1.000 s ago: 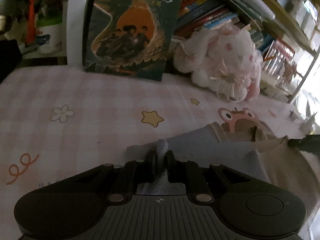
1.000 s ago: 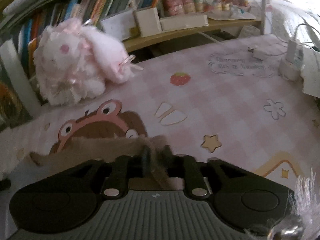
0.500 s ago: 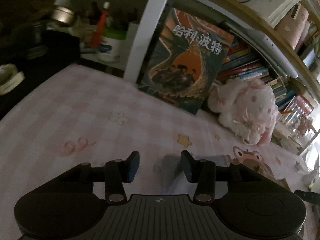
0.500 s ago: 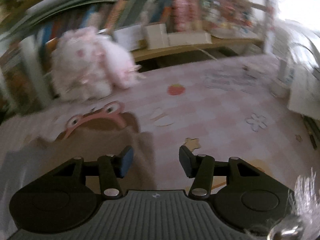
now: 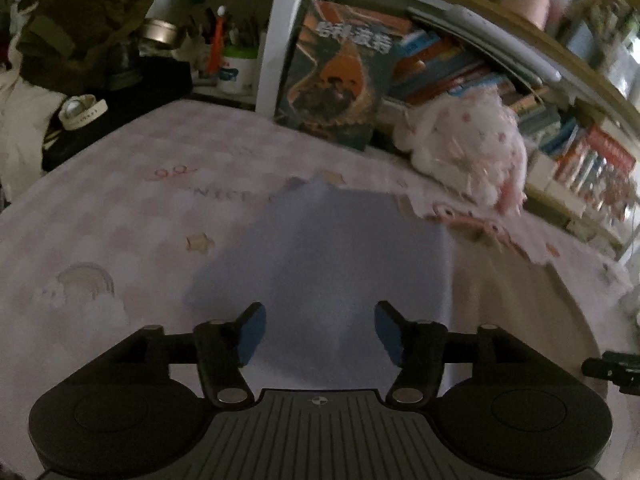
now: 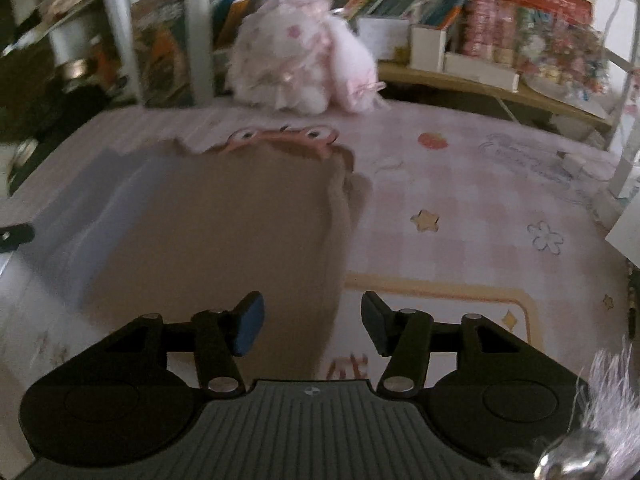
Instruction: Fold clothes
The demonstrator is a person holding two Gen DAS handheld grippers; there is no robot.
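Note:
A garment lies flat on the pink checked tabletop (image 5: 120,184). Its left half is grey-blue (image 5: 332,248), its right half is tan (image 6: 224,216); the tan part also shows in the left wrist view (image 5: 508,300), the blue part in the right wrist view (image 6: 100,200). My left gripper (image 5: 318,334) is open and empty above the near edge of the blue part. My right gripper (image 6: 312,322) is open and empty above the tan part's right near edge. The right gripper's tip shows in the left wrist view (image 5: 612,366).
A white-pink plush toy (image 5: 468,144) (image 6: 304,60) sits at the back of the table. A standing book (image 5: 336,76) leans by a white shelf post (image 5: 280,36). Bookshelves (image 6: 480,28) run behind. Dark clutter (image 5: 80,60) is at the far left.
Both grippers were shut on the garment's edge a second ago. They have let go, opened and pulled back and up. The garment now lies spread flat.

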